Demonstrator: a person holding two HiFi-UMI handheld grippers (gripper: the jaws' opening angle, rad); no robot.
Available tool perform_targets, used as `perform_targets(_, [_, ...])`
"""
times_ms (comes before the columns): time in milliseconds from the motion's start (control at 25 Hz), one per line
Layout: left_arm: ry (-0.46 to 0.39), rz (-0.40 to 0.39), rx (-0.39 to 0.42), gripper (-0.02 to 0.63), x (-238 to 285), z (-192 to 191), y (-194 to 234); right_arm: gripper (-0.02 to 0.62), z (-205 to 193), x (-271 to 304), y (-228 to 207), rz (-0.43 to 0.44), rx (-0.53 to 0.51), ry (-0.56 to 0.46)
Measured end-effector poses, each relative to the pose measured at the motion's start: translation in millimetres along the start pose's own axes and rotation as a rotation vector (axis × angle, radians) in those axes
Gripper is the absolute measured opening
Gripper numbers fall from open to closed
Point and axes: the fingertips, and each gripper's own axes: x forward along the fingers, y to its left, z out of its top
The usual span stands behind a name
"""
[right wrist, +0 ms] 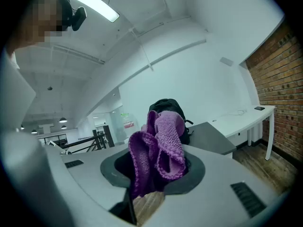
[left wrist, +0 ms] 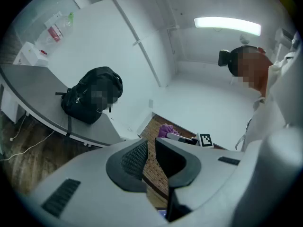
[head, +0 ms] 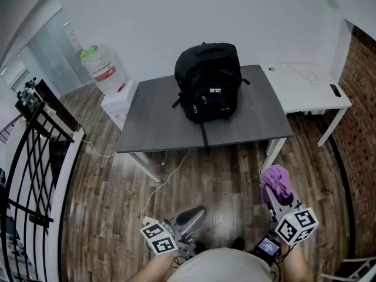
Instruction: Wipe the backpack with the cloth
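Clamping purple cloth (right wrist: 166, 135), right tongs (right wrist: 158, 168) well short of backpack (head: 208, 81) on table (head: 151, 122); left tongs (left wrist: 150, 156) nearly closed, empty

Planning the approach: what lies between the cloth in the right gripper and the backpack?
In the head view, only bare wood floor and the front of the grey table separate the cloth from the backpack.
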Motion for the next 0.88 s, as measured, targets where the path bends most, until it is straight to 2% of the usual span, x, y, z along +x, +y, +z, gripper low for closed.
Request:
perform_targets(720, [-0.029, 0.072, 0.005, 0.040, 34, -3, 8, 0.132, 9, -2, -59, -0.010, 0.018, -0.003])
perform_targets(880, [-0.039, 0.089, 0.011, 0.040, 46, -1, 9, 0.132, 16, -1, -71, 0.013, 0.023, -0.005])
